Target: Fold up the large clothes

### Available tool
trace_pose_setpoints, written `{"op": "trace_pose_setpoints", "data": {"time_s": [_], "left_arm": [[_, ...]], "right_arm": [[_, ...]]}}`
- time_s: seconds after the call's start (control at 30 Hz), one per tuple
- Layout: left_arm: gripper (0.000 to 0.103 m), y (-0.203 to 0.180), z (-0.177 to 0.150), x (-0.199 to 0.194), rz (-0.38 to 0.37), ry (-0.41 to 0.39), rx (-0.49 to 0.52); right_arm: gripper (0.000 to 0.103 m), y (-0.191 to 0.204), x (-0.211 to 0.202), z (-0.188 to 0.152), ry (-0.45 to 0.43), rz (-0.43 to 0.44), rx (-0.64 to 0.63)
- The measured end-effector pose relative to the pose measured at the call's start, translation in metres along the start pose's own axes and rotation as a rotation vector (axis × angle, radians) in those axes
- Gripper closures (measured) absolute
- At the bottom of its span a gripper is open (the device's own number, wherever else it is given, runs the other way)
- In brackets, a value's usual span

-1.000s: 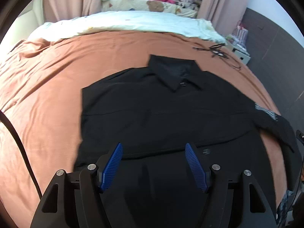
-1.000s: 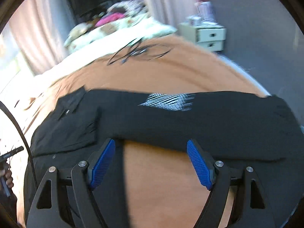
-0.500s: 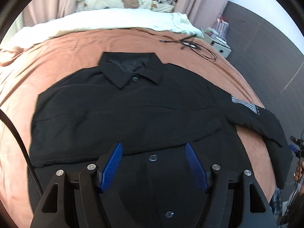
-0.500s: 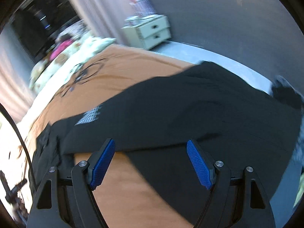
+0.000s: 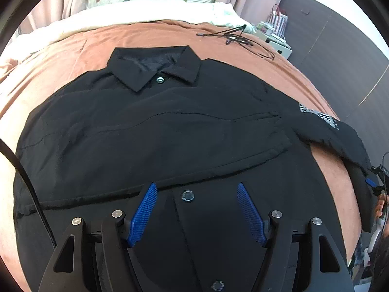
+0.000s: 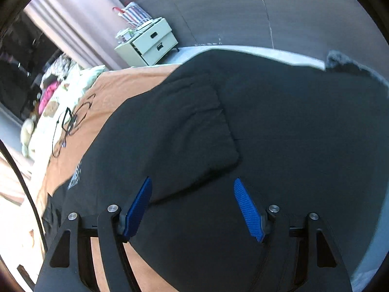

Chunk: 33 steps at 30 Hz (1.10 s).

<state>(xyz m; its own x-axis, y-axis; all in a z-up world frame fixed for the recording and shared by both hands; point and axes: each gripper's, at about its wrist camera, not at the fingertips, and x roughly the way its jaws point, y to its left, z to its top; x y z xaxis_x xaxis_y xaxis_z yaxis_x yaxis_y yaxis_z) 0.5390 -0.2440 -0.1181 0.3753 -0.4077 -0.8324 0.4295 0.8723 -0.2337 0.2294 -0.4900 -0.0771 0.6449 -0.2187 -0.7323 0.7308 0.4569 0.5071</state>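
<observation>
Hovering our left gripper (image 5: 195, 209), jaws wide, over the black jacket (image 5: 155, 131) spread collar-up on the brown bedspread (image 5: 73, 48) | right gripper (image 6: 192, 205) wide above its sleeve (image 6: 184, 126), seemingly untouched.

Black jacket (image 5: 155, 131): matt woven cloth, softly creased; collar lining (image 5: 150, 60) slightly shinier. Snap buttons (image 5: 187, 196) metal, glossy. Sleeve (image 6: 184, 126) padded, matt, with a printed white striped patch (image 5: 318, 115). Bed cover (image 5: 48, 68) rust-orange cloth, matt, fine texture. Left tongs (image 5: 197, 209): blue ribbed pads (image 5: 143, 214), rubbery; black matt plastic arms, bright metal screws. Right tongs (image 6: 193, 209) alike. Nightstand (image 6: 148, 41) smooth, pale.
</observation>
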Motion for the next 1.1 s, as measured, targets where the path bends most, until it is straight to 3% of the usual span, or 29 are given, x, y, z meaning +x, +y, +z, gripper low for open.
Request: {"op": "trace_pose_setpoints", "data": {"time_s": [0.03,0.1,0.17,0.27,0.57,0.93,1.1], "left_arm": [[0.033,0.002,0.0,0.0,0.002,0.001,-0.004],[0.033,0.004,-0.001,0.0,0.004,0.0,-0.009],[0.033,0.006,-0.001,-0.002,0.008,-0.004,-0.009],[0.033,0.009,-0.001,-0.008,0.016,-0.013,-0.002],[0.033,0.02,0.002,-0.035,0.027,-0.055,-0.01],[0.033,0.056,-0.004,-0.09,0.046,-0.12,-0.065],[0.033,0.082,-0.011,-0.113,0.065,-0.146,-0.1]], "right_arm": [[0.036,0.002,0.002,0.001,-0.015,0.002,0.017],[0.051,-0.004,0.003,0.004,-0.032,-0.014,0.031],[0.08,-0.006,0.003,0.005,-0.041,-0.009,0.057],[0.09,-0.004,0.001,0.005,-0.058,0.026,0.067],[0.095,0.099,-0.073,-0.01,-0.202,0.179,-0.178],[0.097,0.267,-0.138,-0.082,-0.212,0.399,-0.466],[0.097,0.324,-0.145,-0.108,-0.195,0.471,-0.554]]}}
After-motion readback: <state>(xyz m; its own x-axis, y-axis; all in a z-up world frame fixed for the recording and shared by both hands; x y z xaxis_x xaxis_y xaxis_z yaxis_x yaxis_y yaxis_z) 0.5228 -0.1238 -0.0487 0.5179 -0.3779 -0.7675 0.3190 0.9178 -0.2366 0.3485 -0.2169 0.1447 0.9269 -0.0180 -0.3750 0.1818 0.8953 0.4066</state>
